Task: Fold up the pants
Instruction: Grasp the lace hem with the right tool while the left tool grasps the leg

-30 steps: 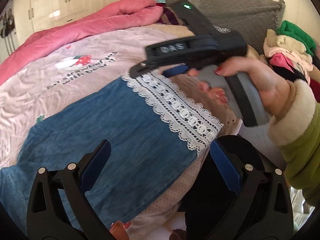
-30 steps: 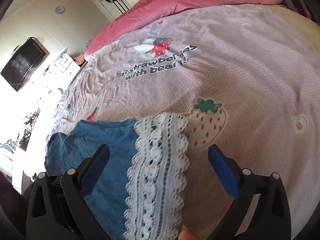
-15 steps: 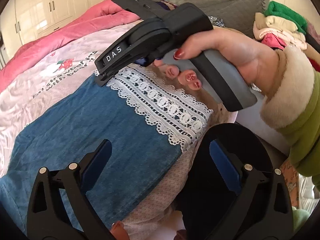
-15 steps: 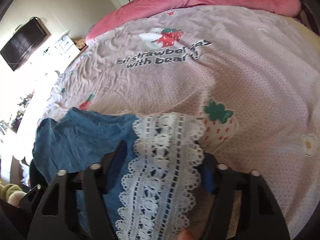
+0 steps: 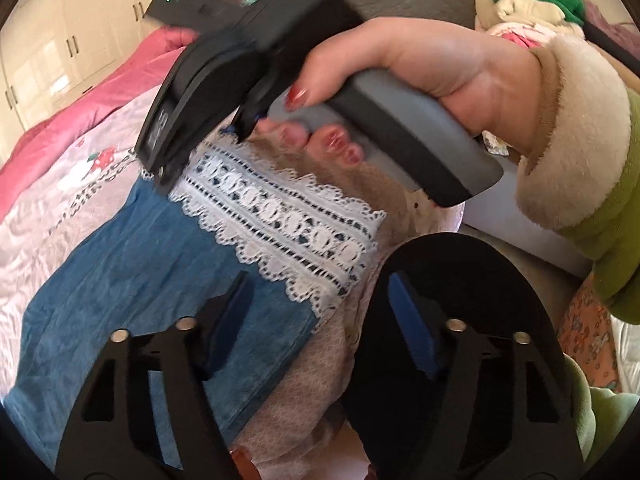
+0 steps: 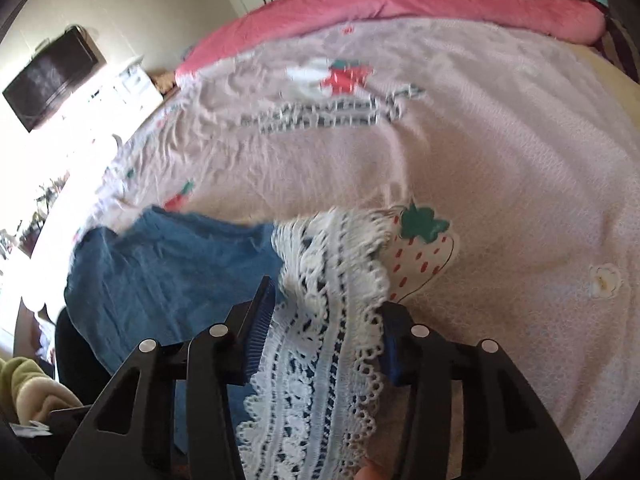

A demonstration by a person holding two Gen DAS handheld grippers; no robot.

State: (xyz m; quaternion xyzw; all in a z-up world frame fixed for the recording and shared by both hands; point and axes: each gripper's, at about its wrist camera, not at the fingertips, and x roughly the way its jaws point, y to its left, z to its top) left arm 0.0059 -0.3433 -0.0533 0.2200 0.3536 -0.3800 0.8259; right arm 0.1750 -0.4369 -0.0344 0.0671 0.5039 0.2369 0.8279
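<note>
lace hem (image 6: 332, 320) is sitting between the nearly closed right gripper (image 6: 326, 344), left gripper (image 5: 320, 320) hovering half-open and empty, so it is wanting a firm, level pinch before lifting blue pants (image 5: 160, 280).

A home bedroom, bed (image 6: 500, 128) with strawberry-print sheet ahead of the gripper, pink quilt (image 6: 440, 0) beyond, wardrobes (image 5: 72, 40) behind, wall-mounted TV (image 6: 50, 78) far left, clothes pile (image 5: 532, 8) at right.

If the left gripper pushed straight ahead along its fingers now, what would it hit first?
Most likely the white lace hem of the blue denim pants, just ahead of the left gripper; depth is uncertain.
</note>
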